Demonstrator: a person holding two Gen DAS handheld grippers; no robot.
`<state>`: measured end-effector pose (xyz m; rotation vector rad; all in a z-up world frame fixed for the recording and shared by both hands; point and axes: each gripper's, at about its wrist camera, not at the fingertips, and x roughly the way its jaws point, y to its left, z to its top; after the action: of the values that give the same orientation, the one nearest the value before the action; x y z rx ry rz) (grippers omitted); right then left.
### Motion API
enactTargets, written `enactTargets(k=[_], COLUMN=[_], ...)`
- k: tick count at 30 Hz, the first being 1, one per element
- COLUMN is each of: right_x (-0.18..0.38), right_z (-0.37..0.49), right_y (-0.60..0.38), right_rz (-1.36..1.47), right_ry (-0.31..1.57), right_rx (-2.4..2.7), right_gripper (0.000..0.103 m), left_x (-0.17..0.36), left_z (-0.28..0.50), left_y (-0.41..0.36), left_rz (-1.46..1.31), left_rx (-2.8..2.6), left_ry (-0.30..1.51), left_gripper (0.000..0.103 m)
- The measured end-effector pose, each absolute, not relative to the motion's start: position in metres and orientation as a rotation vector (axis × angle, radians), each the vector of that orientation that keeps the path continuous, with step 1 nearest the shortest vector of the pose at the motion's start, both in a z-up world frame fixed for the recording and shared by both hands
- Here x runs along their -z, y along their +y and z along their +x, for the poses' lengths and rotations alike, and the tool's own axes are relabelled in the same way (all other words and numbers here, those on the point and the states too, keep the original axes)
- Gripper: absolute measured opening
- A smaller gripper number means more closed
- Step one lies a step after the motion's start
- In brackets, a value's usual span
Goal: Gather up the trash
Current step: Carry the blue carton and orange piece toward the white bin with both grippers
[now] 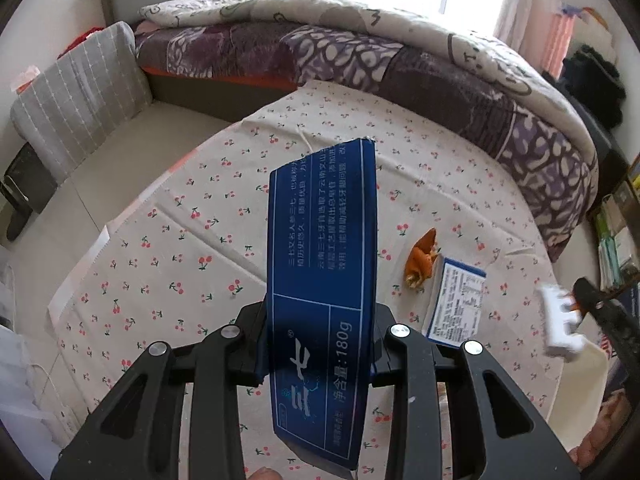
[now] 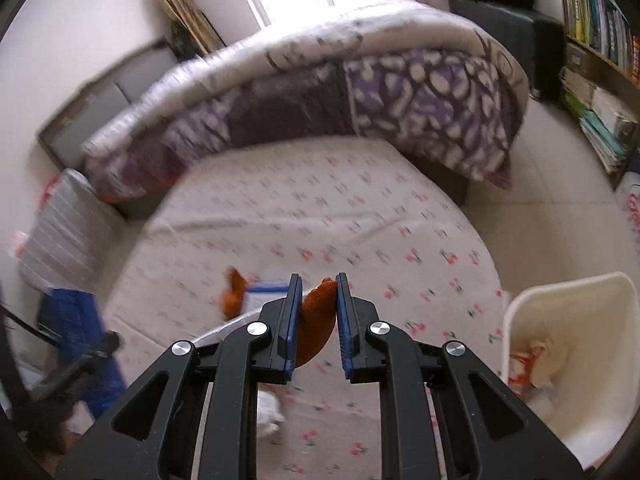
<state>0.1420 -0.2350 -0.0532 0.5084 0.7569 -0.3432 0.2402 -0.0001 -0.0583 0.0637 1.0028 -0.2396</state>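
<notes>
My left gripper is shut on a long dark blue toothpaste box and holds it above the cherry-print cloth. My right gripper is shut on a piece of orange peel, lifted over the cloth. It also shows at the right edge of the left wrist view. Another orange peel and a small blue-and-white box lie on the cloth to the right of the blue box. A white bin with trash inside stands to the right of my right gripper.
A bed with a purple patterned quilt borders the cloth at the back. A grey striped cushion leans at the left. A bookshelf stands at the right. A white crumpled scrap lies under my right gripper.
</notes>
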Motion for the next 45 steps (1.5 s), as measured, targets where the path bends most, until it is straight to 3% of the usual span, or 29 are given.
enactTargets(k=[3,13,17,20,36,41,45], right_x=[0.039,0.042,0.04,0.075,0.049,0.065,0.077], right_z=[0.146,0.137,0.143,0.152,0.14,0.145,0.152], right_y=[-0.22,-0.229,-0.197,-0.184,-0.213,-0.239,-0.225], right_rz=[0.368,0.363,0.007,-0.247,0.063,0.519,0.327], right_ry=[0.739,0.759,0.764,0.881,0.822,0.938,1.002], right_rx=[0.334,0.353,0.423,0.521,0.422,0.242,0.382], right_gripper=[0.016,0.016,0.016,0.015,0.015,0.015,0.015], left_x=[0.057,0.056,0.056,0.057,0.051,0.053,0.057], left_z=[0.24,0.235,0.234,0.234,0.222,0.22,0.221], left_y=[-0.001,-0.006,-0.006,-0.005,-0.016,-0.021,-0.018], left_rz=[0.055,0.059,0.057,0.058,0.069,0.085,0.091], left_rx=[0.24,0.244,0.242,0.238,0.304,0.317,0.303], left_ry=[1.003,1.0,0.996,1.001,0.981,0.986,0.995], left_gripper=[0.034,0.034,0.034,0.034,0.034,0.034,0.034])
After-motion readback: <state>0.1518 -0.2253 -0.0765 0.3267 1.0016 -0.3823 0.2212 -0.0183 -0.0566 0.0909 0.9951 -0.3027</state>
